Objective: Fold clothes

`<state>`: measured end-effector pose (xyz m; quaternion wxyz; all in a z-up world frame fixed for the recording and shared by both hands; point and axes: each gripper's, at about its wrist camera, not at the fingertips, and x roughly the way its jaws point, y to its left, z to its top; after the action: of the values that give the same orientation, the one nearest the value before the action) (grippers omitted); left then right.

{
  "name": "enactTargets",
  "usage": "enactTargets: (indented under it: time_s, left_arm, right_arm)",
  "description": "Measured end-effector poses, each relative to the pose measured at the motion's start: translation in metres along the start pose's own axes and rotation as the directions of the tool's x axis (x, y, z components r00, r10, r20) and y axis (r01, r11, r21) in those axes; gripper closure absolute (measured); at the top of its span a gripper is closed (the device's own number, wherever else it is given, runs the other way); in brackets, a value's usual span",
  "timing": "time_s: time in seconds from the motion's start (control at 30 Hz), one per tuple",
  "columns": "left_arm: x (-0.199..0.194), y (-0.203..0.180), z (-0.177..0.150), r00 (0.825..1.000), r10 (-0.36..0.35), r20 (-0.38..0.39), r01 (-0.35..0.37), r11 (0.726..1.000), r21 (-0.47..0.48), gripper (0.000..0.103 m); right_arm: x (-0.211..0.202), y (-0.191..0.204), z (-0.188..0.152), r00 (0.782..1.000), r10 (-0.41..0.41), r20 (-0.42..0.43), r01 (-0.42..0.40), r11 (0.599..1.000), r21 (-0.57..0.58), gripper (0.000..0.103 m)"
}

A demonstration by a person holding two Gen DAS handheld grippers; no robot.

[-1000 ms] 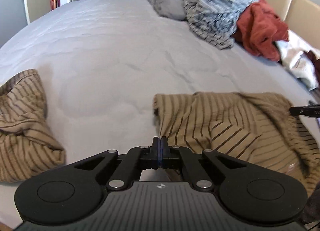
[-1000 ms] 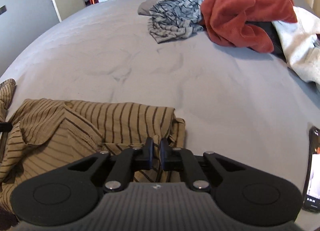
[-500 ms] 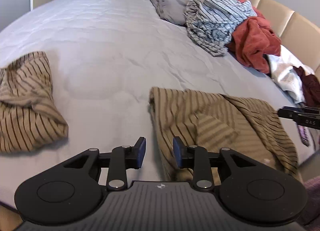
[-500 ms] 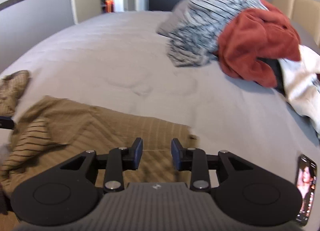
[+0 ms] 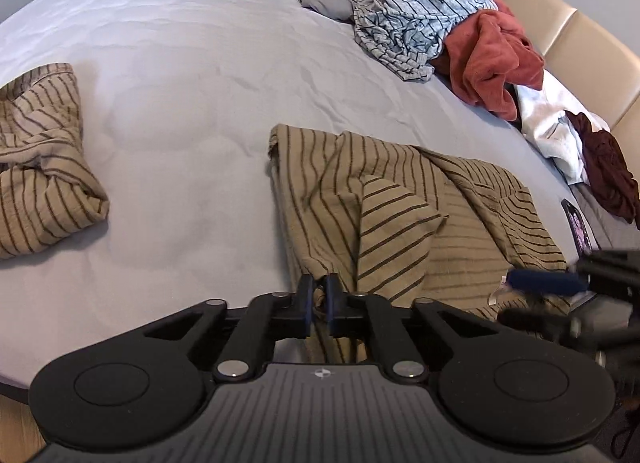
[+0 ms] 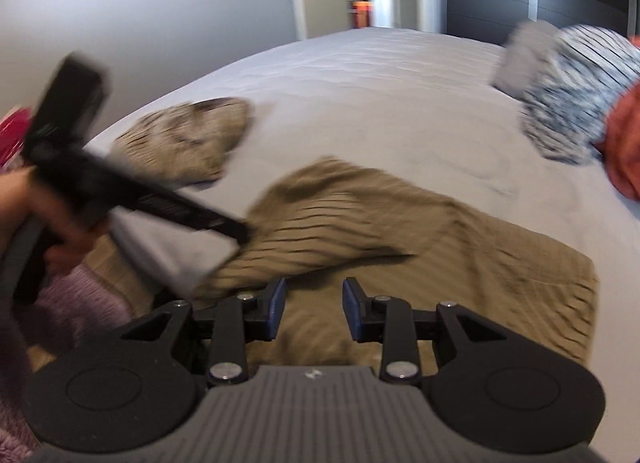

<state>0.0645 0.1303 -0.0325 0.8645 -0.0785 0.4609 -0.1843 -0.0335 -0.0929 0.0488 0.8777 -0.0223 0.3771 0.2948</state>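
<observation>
A tan shirt with dark stripes [image 5: 400, 203] lies partly folded near the front edge of the grey bed [image 5: 180, 43]. My left gripper [image 5: 318, 295] is shut on that shirt's near left corner, with cloth pinched between the pads. In the blurred right wrist view the same shirt [image 6: 420, 247] spreads under my right gripper [image 6: 313, 309], which hangs open above it with nothing between its fingers. The left gripper [image 6: 236, 231] shows there too, held by a hand, its tip on the shirt's edge. One blue pad [image 5: 544, 281] of the right gripper appears at the shirt's near right side.
A second tan striped garment [image 5: 40, 167] lies bunched at the left of the bed. Against the beige headboard [image 5: 580, 31] are piled a grey striped shirt [image 5: 408, 23], a rust-red garment [image 5: 492, 59], white cloth [image 5: 552, 119] and dark maroon cloth [image 5: 608, 167]. A phone [image 5: 576, 223] lies at the right.
My left gripper opened, then shut on the shirt's near left corner. My right gripper let go of the shirt's edge, opened, and swung left along the near side.
</observation>
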Motion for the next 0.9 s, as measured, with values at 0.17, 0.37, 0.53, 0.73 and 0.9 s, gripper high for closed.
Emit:
enactTargets:
  time_s: [0.17, 0.37, 0.53, 0.73, 0.9]
  left_arm:
    - [-0.003, 0.005, -0.001, 1.0, -0.003, 0.004, 0.003, 1.0, -0.016, 0.102]
    - [-0.008, 0.005, 0.0, 1.0, -0.002, 0.014, 0.002, 1.0, -0.021, 0.102]
    - [-0.006, 0.006, 0.0, 1.0, -0.002, 0.01, 0.003, 1.0, -0.023, 0.102]
    - [-0.006, 0.01, 0.0, 1.0, 0.001, 0.006, -0.001, 0.999, -0.032, 0.102]
    - [-0.007, 0.01, -0.001, 1.0, 0.014, -0.003, -0.014, 1.0, -0.021, 0.102]
  right_arm:
    - [0.016, 0.046, -0.004, 0.998, 0.059, -0.035, -0.062, 0.993, -0.1, 0.068]
    - [0.039, 0.077, -0.011, 0.997, 0.033, -0.077, -0.047, 0.98, -0.195, 0.057]
    - [0.054, 0.094, -0.02, 0.997, -0.022, -0.079, -0.003, 0.956, -0.295, 0.047]
    - [0.046, 0.067, -0.014, 0.995, -0.094, -0.045, 0.085, 0.981, -0.174, 0.102]
    - [0.014, 0.04, -0.012, 0.996, -0.081, -0.048, 0.077, 0.994, -0.075, 0.103]
